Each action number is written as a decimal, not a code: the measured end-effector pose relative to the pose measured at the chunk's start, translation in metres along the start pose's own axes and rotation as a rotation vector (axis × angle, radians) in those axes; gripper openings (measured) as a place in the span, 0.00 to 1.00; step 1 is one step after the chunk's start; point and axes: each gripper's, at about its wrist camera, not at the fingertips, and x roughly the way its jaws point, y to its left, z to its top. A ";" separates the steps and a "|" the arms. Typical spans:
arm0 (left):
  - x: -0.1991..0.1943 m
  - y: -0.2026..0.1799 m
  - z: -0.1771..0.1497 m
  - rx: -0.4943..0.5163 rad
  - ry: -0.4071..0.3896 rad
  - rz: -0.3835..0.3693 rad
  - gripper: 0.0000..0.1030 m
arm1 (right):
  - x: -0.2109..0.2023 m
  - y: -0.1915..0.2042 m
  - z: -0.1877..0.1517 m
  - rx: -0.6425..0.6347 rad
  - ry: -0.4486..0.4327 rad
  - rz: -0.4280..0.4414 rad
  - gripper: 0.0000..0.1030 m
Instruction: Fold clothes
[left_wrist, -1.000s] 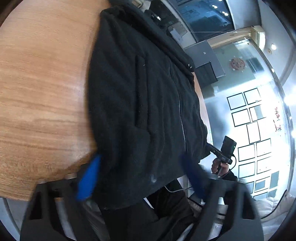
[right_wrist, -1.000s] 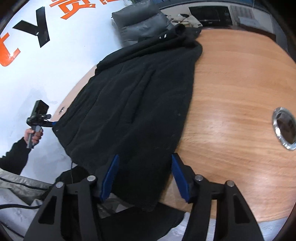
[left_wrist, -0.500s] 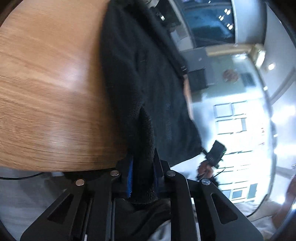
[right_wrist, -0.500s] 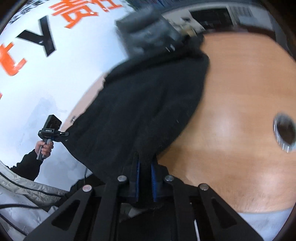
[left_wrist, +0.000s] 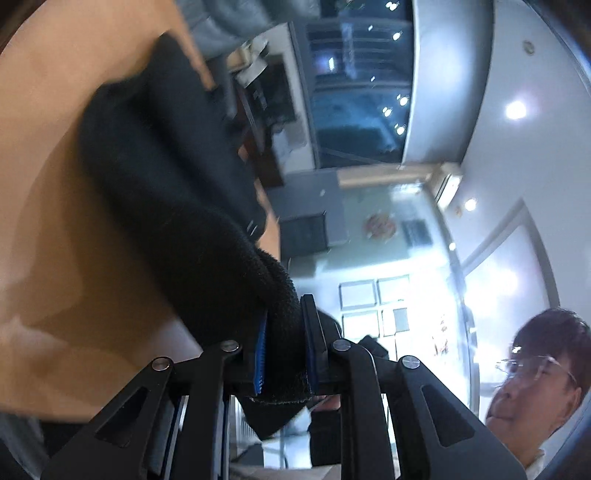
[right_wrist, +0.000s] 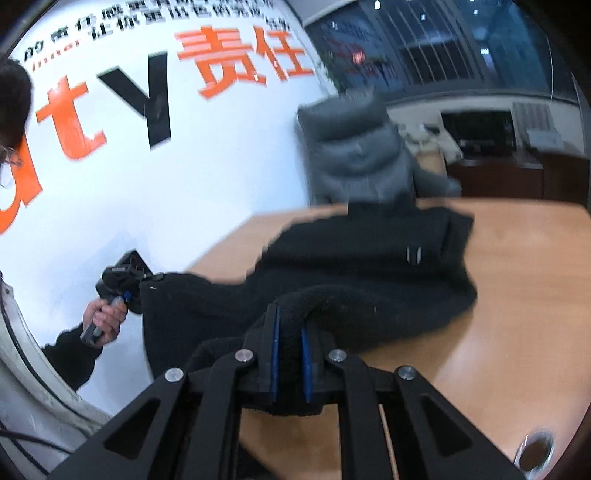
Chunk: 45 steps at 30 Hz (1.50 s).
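Observation:
A black fleece jacket lies partly on a wooden table, its near hem lifted. My left gripper is shut on one hem corner, the fleece bunched between its blue pads. My right gripper is shut on the other hem corner of the jacket, holding it above the table. The left gripper also shows in the right wrist view, held in a hand at the jacket's left edge. The far collar end rests on the table.
A grey padded chair stands behind the table's far edge. A round metal grommet sits in the table at the lower right. A person's face is close at the right. A white wall with orange lettering is at the left.
Both grippers closed on the jacket's near hem and lifted it up off the table, carrying it toward the far end. The jacket has bunched up and both views tilted upward.

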 end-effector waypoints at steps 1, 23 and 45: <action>0.006 -0.005 0.014 0.003 -0.020 -0.007 0.14 | 0.002 -0.007 0.012 0.005 -0.022 0.002 0.09; 0.163 0.040 0.318 -0.050 -0.156 0.276 0.15 | 0.174 -0.222 0.206 0.062 0.058 -0.270 0.09; 0.170 0.089 0.375 -0.067 -0.286 0.548 0.88 | 0.247 -0.315 0.168 0.174 0.165 -0.409 0.82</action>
